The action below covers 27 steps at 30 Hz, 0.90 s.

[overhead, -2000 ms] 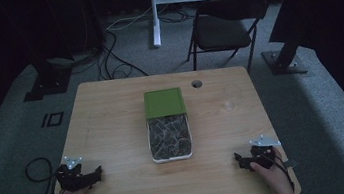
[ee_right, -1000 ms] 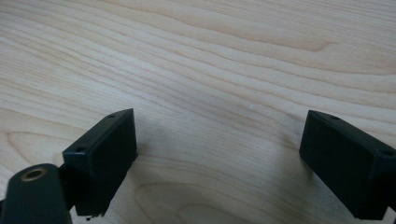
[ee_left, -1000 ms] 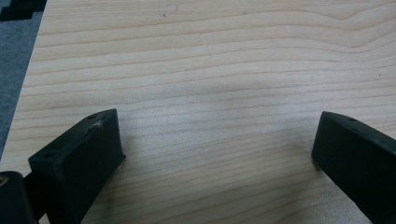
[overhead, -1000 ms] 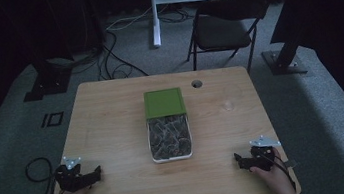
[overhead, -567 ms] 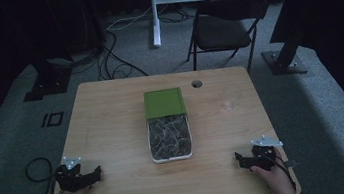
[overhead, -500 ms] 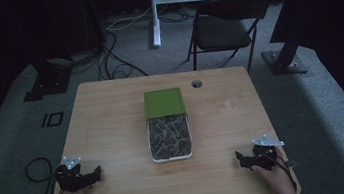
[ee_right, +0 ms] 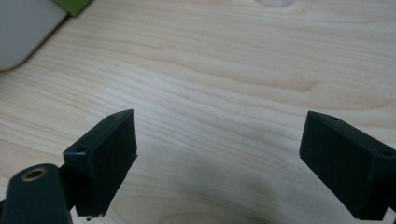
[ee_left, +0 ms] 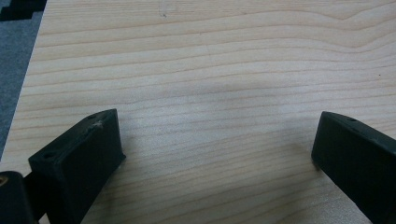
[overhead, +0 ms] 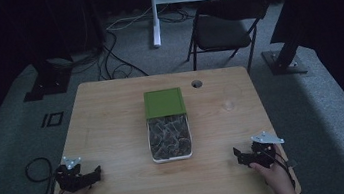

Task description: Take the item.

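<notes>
Wooden table (overhead: 114,135) — white tray (overhead: 170,137) at its centre, green lid (overhead: 163,102) just behind. Left gripper (overhead: 89,176), right gripper (overhead: 241,156) at near corners, jaws apart, empty. Step: start — next, reach toward tray.

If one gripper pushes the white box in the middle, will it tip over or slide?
The white box looks low and wide, so it would probably slide on the smooth wooden table rather than tip. Its loose contents would likely shift. The green lid lies flat beside it and probably slides too.
</notes>
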Available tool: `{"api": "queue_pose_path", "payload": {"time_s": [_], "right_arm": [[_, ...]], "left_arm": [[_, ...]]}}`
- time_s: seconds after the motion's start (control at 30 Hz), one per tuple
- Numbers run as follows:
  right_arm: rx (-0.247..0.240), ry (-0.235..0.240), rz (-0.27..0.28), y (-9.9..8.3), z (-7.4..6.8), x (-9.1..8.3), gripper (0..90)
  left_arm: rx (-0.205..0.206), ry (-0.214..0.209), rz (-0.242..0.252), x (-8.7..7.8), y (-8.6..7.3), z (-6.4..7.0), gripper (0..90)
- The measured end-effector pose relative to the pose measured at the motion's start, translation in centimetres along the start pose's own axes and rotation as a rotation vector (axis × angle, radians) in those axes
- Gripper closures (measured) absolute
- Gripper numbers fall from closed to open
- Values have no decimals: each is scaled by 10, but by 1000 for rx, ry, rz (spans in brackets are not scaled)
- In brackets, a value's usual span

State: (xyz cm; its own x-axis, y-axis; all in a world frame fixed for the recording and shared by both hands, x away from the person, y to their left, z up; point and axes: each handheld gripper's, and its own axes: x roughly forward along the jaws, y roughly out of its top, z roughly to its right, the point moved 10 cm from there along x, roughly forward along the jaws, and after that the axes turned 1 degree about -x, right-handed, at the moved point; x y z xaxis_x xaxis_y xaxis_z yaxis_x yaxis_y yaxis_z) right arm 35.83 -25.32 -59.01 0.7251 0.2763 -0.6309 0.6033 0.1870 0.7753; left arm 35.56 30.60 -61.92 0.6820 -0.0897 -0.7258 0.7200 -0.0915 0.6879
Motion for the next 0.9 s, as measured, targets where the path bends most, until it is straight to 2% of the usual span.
{"api": "queue_pose_path", "payload": {"time_s": [0.27,0.33,0.37,0.73,0.9], "right_arm": [[-14,5,8,9,-6,-2,109],[-3,7,8,10,-6,-2,109],[15,24,15,13,-9,-3,109],[-17,43,49,32,-25,-6,109],[-30,66,75,47,-36,-8,109]], "left_arm": [[0,0,0,0,0,0,23],[0,0,0,0,0,0,23],[0,0,0,0,0,0,23],[0,0,0,0,0,0,23],[0,0,0,0,0,0,23]]}}
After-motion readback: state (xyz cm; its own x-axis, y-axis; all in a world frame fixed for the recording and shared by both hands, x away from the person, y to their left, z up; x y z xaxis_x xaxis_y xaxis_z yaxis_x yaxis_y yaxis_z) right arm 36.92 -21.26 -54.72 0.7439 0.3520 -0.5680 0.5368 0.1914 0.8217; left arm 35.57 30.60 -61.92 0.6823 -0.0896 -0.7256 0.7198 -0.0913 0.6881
